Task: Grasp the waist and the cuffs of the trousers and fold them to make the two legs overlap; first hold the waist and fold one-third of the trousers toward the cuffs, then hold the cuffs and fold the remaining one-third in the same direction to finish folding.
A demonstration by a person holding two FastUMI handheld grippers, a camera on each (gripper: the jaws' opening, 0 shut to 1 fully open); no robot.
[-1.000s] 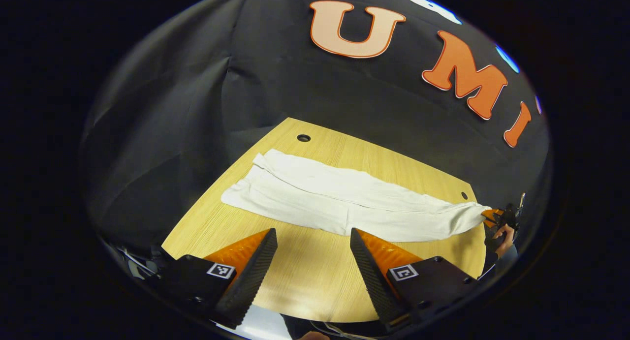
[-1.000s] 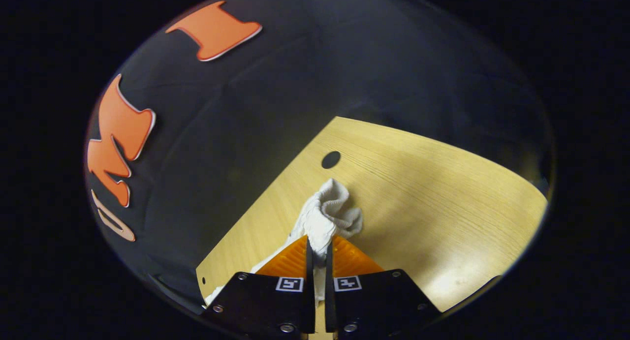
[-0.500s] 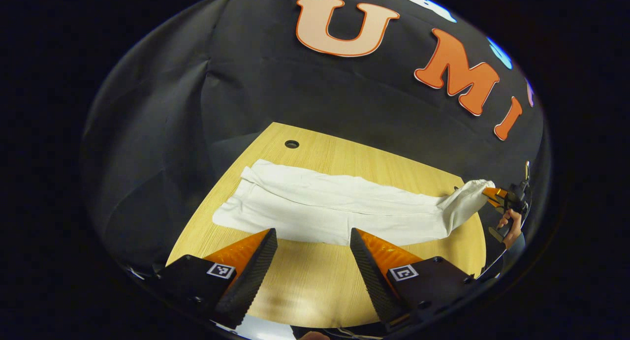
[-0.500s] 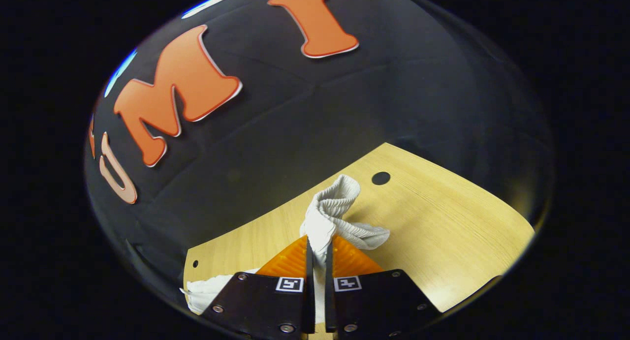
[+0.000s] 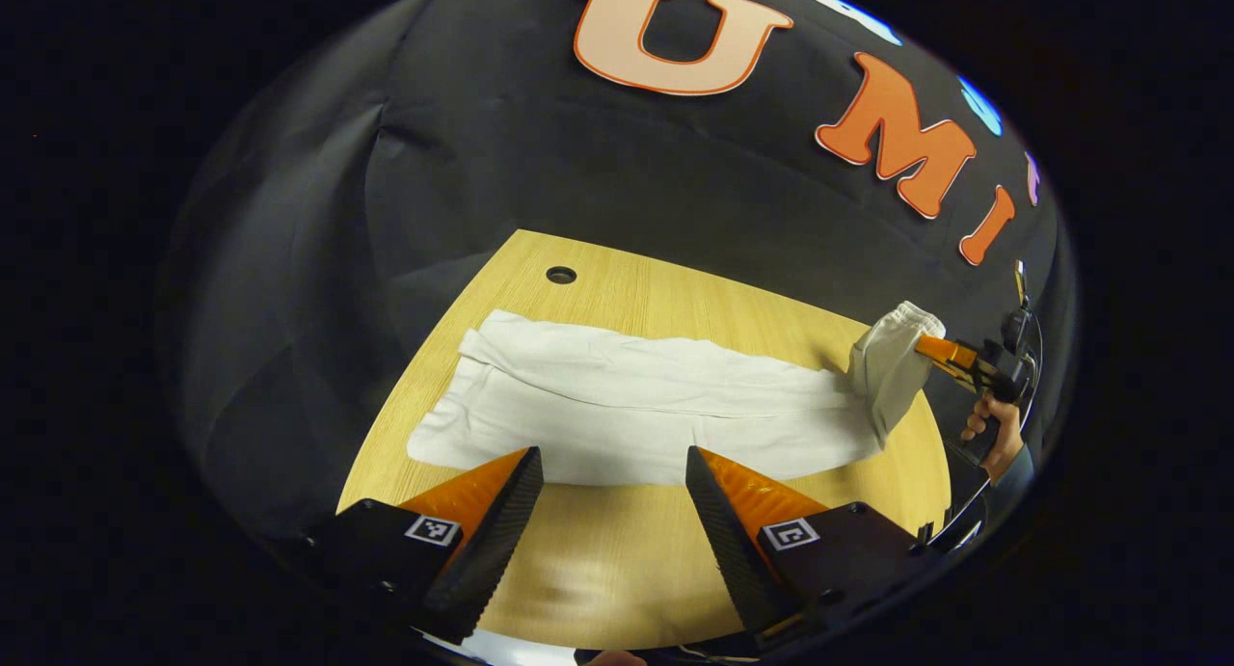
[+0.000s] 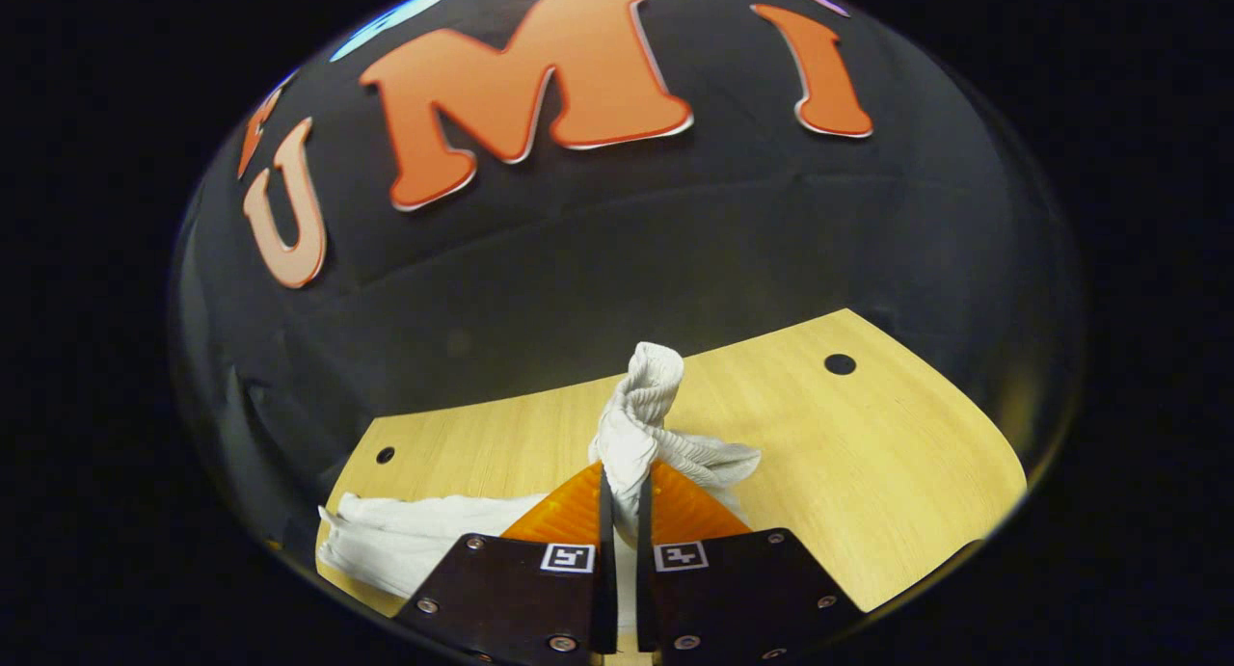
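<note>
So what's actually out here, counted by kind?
Trousers: 1
Table: 1
Grippers, left gripper and right gripper: 2
Holes in the table, far left and far right: 2
Total: 6

White cloth trousers (image 5: 636, 411): soft matt woven fabric, lightly creased along the legs; the bunched end pinched in the right gripper (image 6: 624, 488) shows a finely ribbed, knit-like texture (image 6: 648, 396).
Light wooden tabletop (image 5: 617, 560): pale wood grain running in fine straight lines, smooth, with a faint satin sheen near the front edge; round dark holes (image 5: 560, 275) cut through it.
Black cloth booth wall (image 5: 540, 165): matt fabric, hanging in soft folds and seams.
Left gripper (image 5: 614, 512): fingers with ridged, grooved faces (image 5: 501, 531) that look like moulded plastic or rubber; smooth matt dark housings behind them.
Right gripper housing (image 6: 521, 599): smooth matt dark plates fixed with small shiny metal screws.
</note>
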